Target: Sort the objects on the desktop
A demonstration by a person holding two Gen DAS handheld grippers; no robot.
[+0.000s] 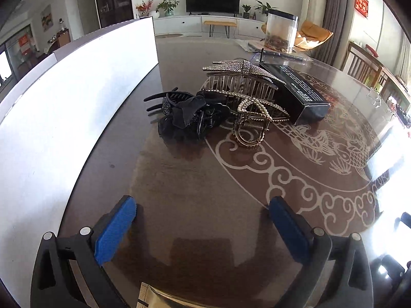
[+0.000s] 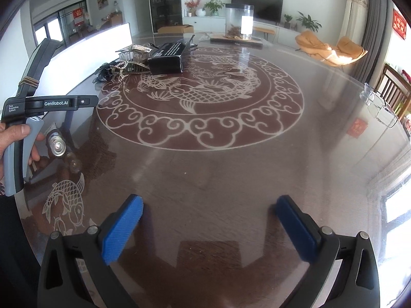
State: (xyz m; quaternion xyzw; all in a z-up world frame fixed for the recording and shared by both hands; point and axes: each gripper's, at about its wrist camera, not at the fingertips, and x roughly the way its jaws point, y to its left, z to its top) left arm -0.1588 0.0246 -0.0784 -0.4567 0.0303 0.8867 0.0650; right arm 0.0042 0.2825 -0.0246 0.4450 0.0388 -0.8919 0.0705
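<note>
A pile of hair clips lies on the glass-topped table: a black flower clip (image 1: 185, 115), a gold pearl clip (image 1: 253, 125) and a large rhinestone clip (image 1: 241, 77). A black box (image 1: 295, 95) lies right of them. The pile (image 2: 123, 64) and the box (image 2: 167, 59) also show far left in the right wrist view. My left gripper (image 1: 203, 218) is open and empty, a short way in front of the pile. My right gripper (image 2: 209, 215) is open and empty over bare table, far from the pile. The left gripper's handle (image 2: 25, 128) shows there, held in a hand.
A long white box (image 1: 77, 102) stands along the table's left side. A clear jar (image 1: 281, 32) and a pen (image 1: 282, 55) sit at the far edge. Clear glasses (image 2: 377, 105) lie at the right edge. Chairs stand beyond the right rim.
</note>
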